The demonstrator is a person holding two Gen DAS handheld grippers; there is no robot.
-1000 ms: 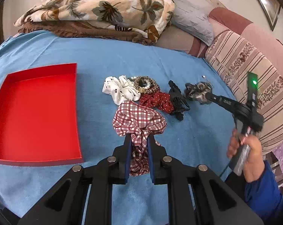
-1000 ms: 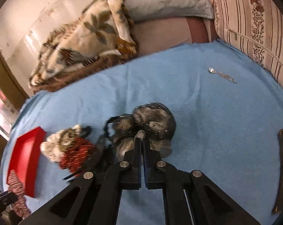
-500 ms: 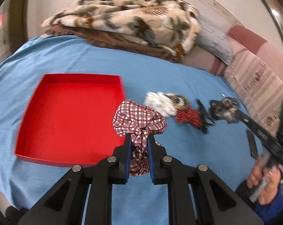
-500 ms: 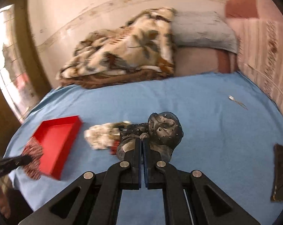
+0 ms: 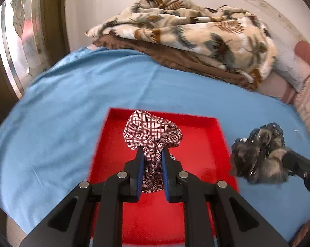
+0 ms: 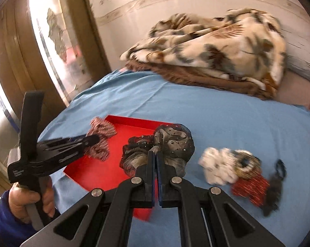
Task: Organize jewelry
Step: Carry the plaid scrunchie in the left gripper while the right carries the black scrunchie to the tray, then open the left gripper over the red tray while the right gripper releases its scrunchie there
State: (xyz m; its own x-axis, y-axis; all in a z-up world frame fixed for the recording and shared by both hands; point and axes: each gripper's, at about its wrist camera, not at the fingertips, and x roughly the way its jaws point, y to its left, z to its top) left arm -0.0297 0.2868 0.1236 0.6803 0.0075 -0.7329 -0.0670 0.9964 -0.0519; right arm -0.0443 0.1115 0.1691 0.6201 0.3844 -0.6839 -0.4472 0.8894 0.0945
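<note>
I have carried both pieces to the shallow red tray point(image 5: 206, 144): my left tool point(image 5: 151, 154) pinches the red-checked fabric scrunchie point(image 5: 152, 131) above it, my right tool point(image 6: 155, 154) clamps the dark sheer scrunchie point(image 6: 171, 142) beside it, ready for release.

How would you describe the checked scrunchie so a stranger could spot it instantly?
Find the red tray on the blue bedsheet. Above it, the left gripper pinches a scrunchie. Only this one has a maroon-and-white check.
</note>
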